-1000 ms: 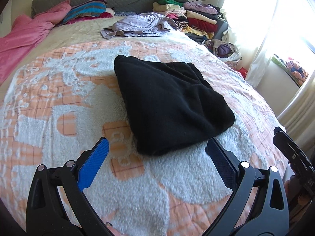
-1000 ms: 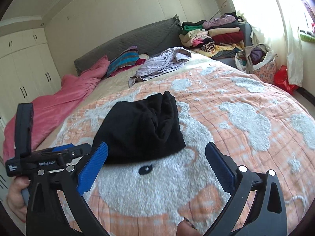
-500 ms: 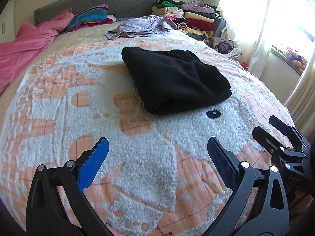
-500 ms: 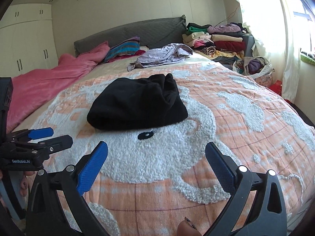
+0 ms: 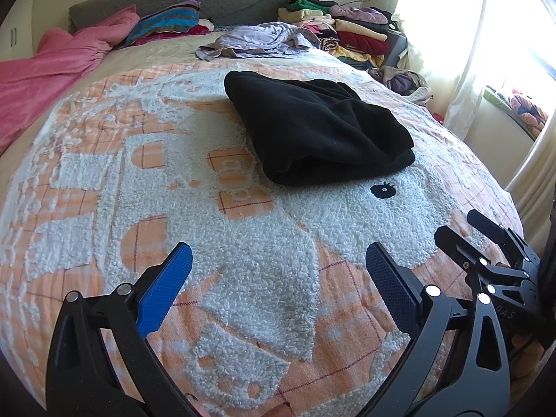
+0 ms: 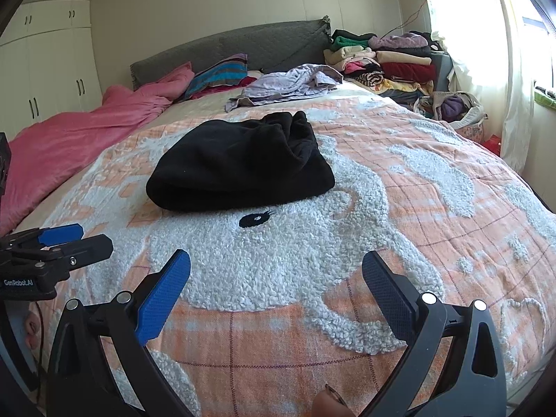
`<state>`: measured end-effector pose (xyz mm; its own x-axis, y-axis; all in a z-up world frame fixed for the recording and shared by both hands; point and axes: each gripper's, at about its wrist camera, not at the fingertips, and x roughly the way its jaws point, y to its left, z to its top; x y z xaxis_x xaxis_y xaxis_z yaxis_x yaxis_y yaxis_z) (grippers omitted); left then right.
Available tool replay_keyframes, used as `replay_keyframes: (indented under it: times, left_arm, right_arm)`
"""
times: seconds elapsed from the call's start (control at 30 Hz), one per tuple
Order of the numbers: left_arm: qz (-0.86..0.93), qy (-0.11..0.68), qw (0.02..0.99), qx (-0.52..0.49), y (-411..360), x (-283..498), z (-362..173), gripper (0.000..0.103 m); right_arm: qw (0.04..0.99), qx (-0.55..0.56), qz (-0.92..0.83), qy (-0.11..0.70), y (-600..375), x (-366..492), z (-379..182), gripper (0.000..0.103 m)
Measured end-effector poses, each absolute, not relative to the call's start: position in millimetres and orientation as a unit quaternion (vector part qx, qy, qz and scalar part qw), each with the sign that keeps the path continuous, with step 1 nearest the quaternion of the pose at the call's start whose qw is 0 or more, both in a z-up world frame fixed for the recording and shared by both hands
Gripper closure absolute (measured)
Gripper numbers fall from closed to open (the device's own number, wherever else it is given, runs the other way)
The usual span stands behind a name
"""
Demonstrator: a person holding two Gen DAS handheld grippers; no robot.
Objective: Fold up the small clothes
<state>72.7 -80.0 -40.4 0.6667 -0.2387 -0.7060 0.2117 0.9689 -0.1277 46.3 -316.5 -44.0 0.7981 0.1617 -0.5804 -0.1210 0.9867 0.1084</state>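
A folded black garment point(image 5: 319, 128) lies on the orange and white bedspread point(image 5: 243, 243) in the middle of the bed; it also shows in the right wrist view point(image 6: 239, 163). My left gripper point(image 5: 278, 264) is open and empty, held back near the foot of the bed, well short of the garment. My right gripper point(image 6: 276, 269) is open and empty too, also well short of it. The right gripper also shows at the right edge of the left wrist view point(image 5: 493, 243), and the left gripper at the left edge of the right wrist view point(image 6: 59, 239).
A crumpled lilac garment point(image 5: 257, 40) lies near the grey headboard point(image 5: 180, 0). A pink blanket point(image 5: 52, 69) covers the left side. A stack of folded clothes point(image 5: 347, 31) and a bag of clothes point(image 5: 406, 81) stand at the right, beside the curtain point(image 5: 486, 52).
Both grippers have drawn back from the black garment toward the foot of the bed and lowered. The garment lies still, folded. Both grippers stayed open.
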Motion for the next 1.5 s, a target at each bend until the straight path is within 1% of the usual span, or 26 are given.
replay_keyframes:
  times: [0.5,1.5]
  left_arm:
    - [-0.114,0.395,0.911,-0.025,-75.8,74.2,-39.7,0.009]
    - [-0.1,0.399,0.912,-0.009,-75.5,71.6,-40.3,0.009]
  right_arm:
    - [0.946,0.034,0.073,0.315,-318.5,46.5,-47.4,0.004]
    - [0.943,0.025,0.071,0.325,-319.8,46.6,-54.8,0.004]
